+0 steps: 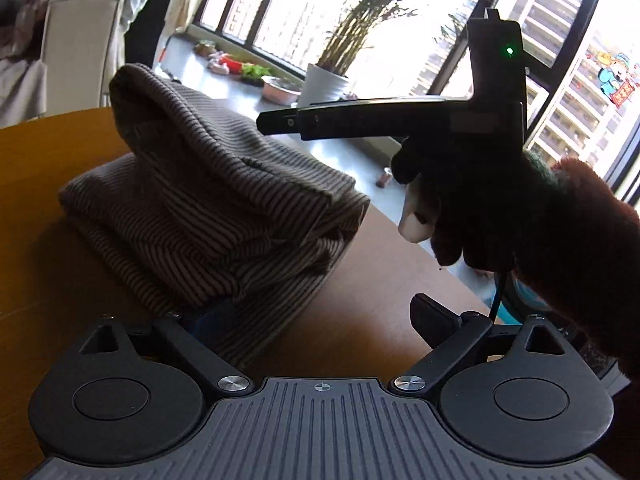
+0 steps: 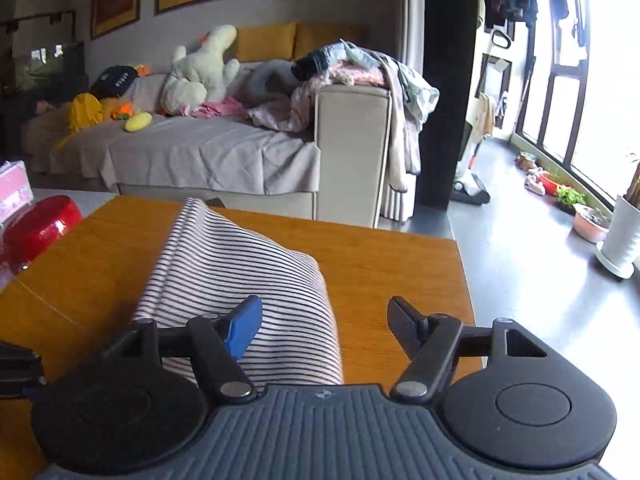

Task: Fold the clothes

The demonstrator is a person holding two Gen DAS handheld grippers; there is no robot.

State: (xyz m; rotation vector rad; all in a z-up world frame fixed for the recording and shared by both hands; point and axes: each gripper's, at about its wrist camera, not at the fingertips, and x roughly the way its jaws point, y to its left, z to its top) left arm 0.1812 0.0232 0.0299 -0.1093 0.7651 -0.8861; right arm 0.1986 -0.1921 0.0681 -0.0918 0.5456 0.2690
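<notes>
Striped cloth (image 2: 240,280) is lying folded in a thick bundle on the wooden table (image 2: 400,256), and one fold of it is standing up at the far end. The left gripper (image 1: 316,320) is sitting low at the near edge of the cloth with its jaws spread wide; its left finger is hidden under the cloth, its right finger (image 1: 432,320) is over bare table beside the cloth, and nothing is being pinched. The right gripper (image 2: 324,328) is also standing wide open and holding nothing, its blue finger (image 2: 244,328) over the cloth and its black finger (image 2: 408,328) over the table just beside it. A gloved hand (image 1: 472,208) is holding the right gripper beyond the cloth.
</notes>
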